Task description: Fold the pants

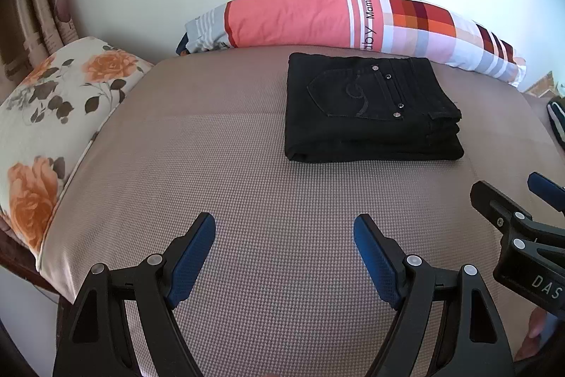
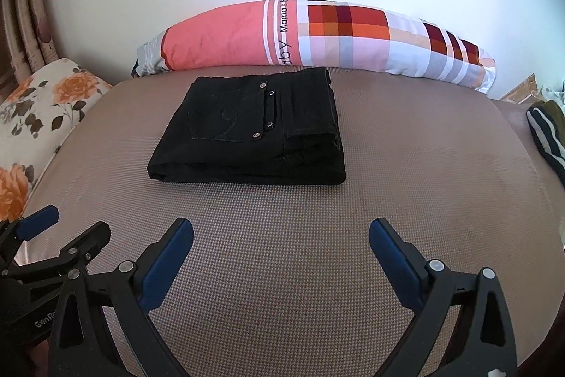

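Both claws are hanging released and empty over the mattress (image 1: 247, 172), the folded black pants (image 1: 370, 112) lying well apart at about one o'clock from the left gripper (image 1: 284, 253) and eleven from the right gripper (image 2: 280, 257), long axis crosswise, neither claw looking nearer

Two handheld grippers share one build: matte black plastic frames with triangular cut-outs, silver round pivot pins at the joints, and blue textured pads lining the inner faces of the jaws. The left gripper (image 1: 284, 232) shows its pads (image 1: 192, 258) dimpled like mesh. Beside it, the right gripper (image 1: 522, 200) carries white lettering reading "DAS" on its black body, plus a small screw head. In the right wrist view, the right gripper (image 2: 280, 237) matches, and the left gripper (image 2: 70, 225) alongside bears white "GenRo" lettering.
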A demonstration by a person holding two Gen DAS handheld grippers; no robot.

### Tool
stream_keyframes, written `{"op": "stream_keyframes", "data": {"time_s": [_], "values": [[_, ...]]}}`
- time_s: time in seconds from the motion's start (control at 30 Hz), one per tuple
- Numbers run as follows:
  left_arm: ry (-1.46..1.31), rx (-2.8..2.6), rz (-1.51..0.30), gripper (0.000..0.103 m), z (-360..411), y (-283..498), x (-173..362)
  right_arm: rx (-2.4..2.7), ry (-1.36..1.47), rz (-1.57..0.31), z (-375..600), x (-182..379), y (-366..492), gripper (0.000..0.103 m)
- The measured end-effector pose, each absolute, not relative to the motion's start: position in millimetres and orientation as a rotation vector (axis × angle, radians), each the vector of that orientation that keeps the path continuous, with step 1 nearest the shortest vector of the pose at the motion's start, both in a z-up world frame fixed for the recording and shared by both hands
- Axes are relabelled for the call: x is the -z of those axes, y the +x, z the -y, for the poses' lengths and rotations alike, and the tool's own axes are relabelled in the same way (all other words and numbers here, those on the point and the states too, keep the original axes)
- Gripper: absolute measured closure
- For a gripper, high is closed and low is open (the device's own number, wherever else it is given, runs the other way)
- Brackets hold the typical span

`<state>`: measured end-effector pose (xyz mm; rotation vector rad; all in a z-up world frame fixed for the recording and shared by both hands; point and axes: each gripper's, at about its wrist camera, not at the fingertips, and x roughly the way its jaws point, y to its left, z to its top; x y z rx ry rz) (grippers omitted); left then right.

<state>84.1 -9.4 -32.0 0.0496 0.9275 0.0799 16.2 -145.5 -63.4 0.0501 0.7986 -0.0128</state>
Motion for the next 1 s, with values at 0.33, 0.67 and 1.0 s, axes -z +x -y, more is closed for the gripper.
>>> {"op": "stream_keyframes", "data": {"time_s": [0.33,0.67,1.0], "values": [[0.06,-0.075,-0.929,0.022,10.1,84.7,35.2,0.008,0.042,-0.81,145.4,66.1,17.5,0.004],[0.055,-0.061,-0.937,0.022,9.0,86.8,39.6,0.007,0.045,-0.815,147.1,68.4,18.7,0.004],[0.058,-0.058,-0.939,0.022,8.5,87.0,41.7,0.003,0.046,-0.827,149.0,72.3,19.6,0.004]]}}
